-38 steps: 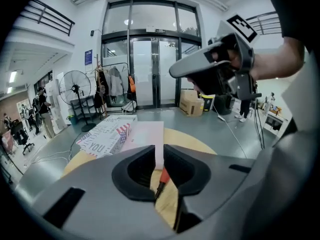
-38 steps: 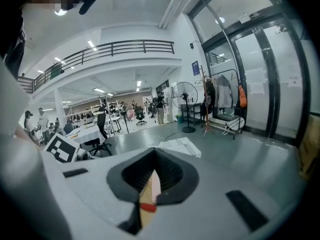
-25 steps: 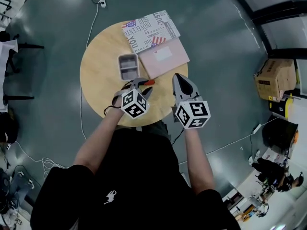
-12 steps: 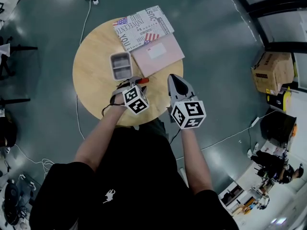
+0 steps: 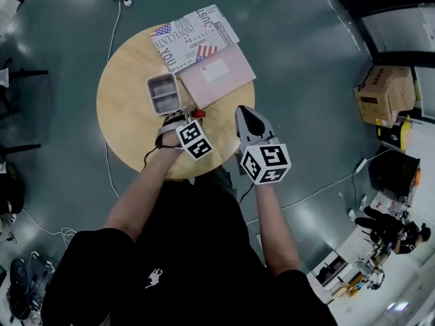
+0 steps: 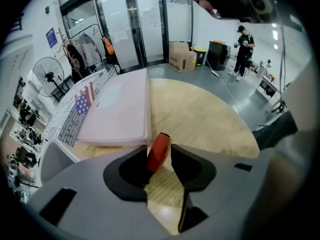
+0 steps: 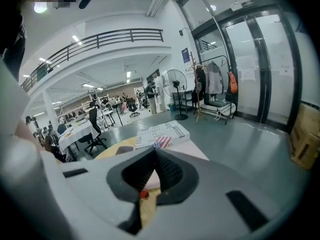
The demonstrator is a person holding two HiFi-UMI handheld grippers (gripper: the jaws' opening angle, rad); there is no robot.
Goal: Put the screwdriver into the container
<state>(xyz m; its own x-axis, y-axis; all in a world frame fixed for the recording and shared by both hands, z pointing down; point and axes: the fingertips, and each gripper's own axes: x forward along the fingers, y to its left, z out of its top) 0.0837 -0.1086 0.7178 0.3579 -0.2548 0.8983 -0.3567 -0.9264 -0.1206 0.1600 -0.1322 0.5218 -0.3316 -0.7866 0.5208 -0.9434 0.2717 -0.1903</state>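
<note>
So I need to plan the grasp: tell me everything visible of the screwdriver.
Of the screwdriver only the red handle shows: a smooth, plastic-looking cylinder with a dark end, slanted, by the pink folder on the wooden table. It sits between the open jaws of the left gripper, which have just been closing; whether they touch it is unclear. The shaft is hidden.

Screwdriver (image 6: 160, 146): only the red handle end shows between the left gripper (image 6: 159, 157)'s jaws, which have just been closing; shaft hidden beneath. Container (image 6: 52, 159) mostly covered by gripper body.
</note>
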